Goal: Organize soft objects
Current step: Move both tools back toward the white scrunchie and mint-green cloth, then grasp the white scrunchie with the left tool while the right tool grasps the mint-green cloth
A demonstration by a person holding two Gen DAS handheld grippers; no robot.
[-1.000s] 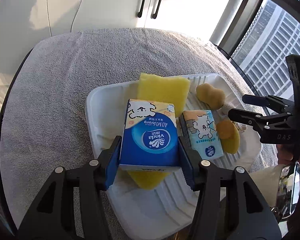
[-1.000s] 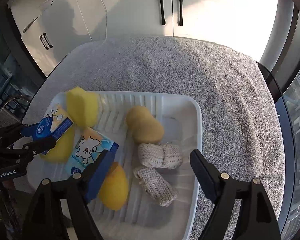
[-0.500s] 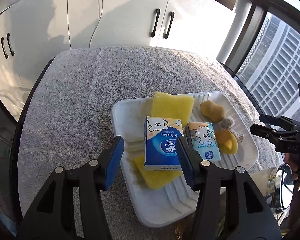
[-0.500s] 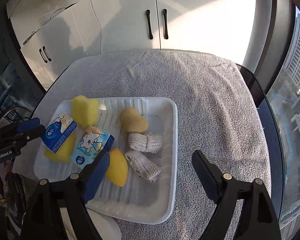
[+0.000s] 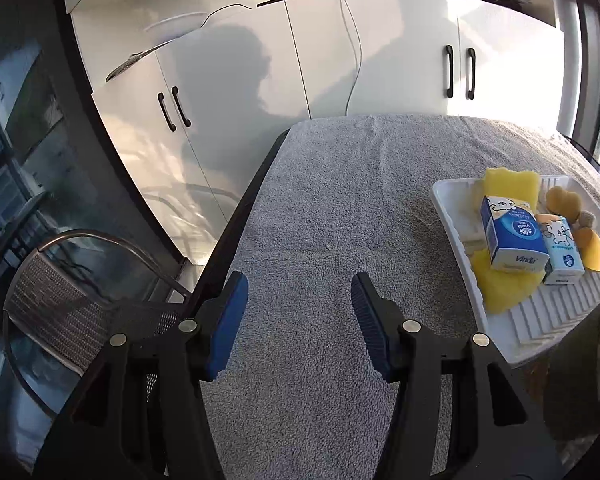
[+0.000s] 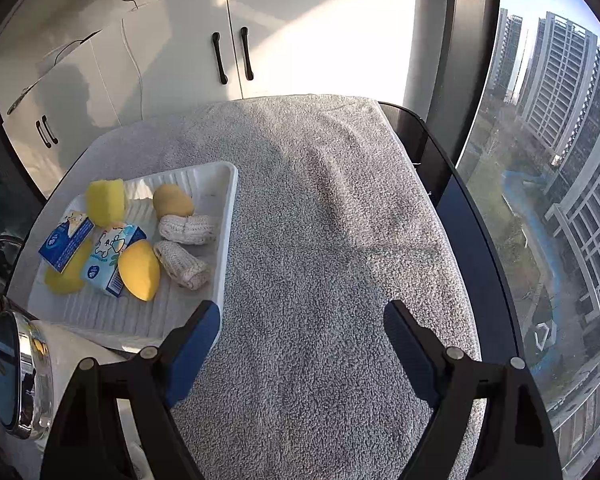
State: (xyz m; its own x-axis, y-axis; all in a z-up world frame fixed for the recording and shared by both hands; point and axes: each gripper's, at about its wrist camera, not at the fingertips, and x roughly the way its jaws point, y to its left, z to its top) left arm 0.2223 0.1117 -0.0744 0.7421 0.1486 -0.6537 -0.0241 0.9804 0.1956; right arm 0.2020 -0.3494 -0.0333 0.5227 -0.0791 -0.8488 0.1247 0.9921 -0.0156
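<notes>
Jaws of both hand-held grippers gape, empty.

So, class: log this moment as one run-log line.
left gripper: open, empty | right gripper: open, empty | white tray: holds every soft item | gray towel: bare

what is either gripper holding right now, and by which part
Nothing. The left gripper and right gripper are both open over the towel; the soft things lie in the tray.
</notes>
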